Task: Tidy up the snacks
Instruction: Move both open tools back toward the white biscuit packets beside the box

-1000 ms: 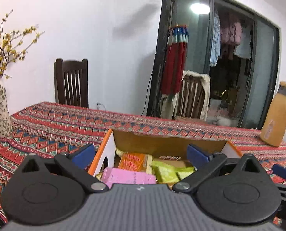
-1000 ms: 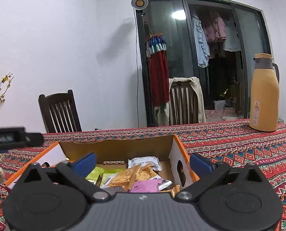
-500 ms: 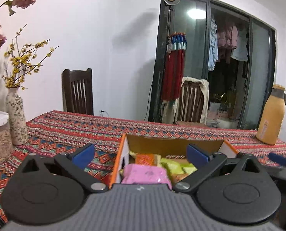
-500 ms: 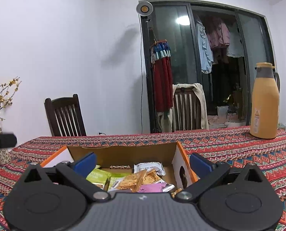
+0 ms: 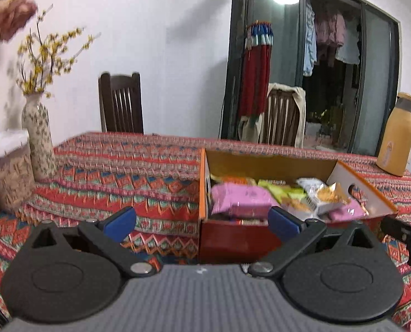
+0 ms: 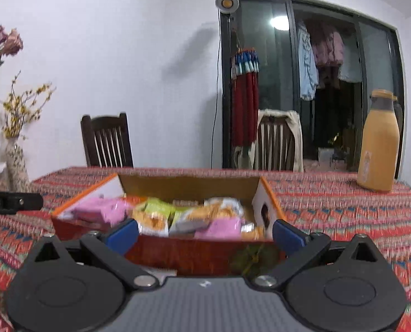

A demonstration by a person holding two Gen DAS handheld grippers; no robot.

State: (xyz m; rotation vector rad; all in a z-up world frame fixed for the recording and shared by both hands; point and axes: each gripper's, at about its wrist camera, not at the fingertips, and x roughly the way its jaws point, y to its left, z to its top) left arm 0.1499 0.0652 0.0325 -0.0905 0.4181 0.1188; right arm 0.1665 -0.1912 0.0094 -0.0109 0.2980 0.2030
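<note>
The snack box (image 6: 197, 193) stands on the counter (image 6: 330, 207), open at the top and filled with loose packets. Visible contents include a pink packet (image 5: 240, 200) at the box's left end, green packets (image 6: 159, 207) near the middle, and a second pink packet (image 6: 223, 228) toward the right end. The box's long axis runs left to right across both wrist views.

The left tongs (image 5: 201, 220) are spread wide and hold nothing. They sit in front of the box's left front corner, so the box lies ahead and slightly to the right of them. The right tongs (image 6: 205, 233) are likewise spread wide and empty. They face the front wall of the box squarely, with most of the box's width between the two blue pads (image 6: 122, 232).

Judgement: the right tongs are the better placed for a reach into the box, as the contents lie directly ahead of them and just above pad level. Any pick requires the tongs to rise over the front wall before descending onto a packet. The packets overlap, so neighbouring packets may shift when one is gripped.

A vase (image 5: 38, 141) and a yellow flask (image 6: 378, 142) stand well apart from the box.
</note>
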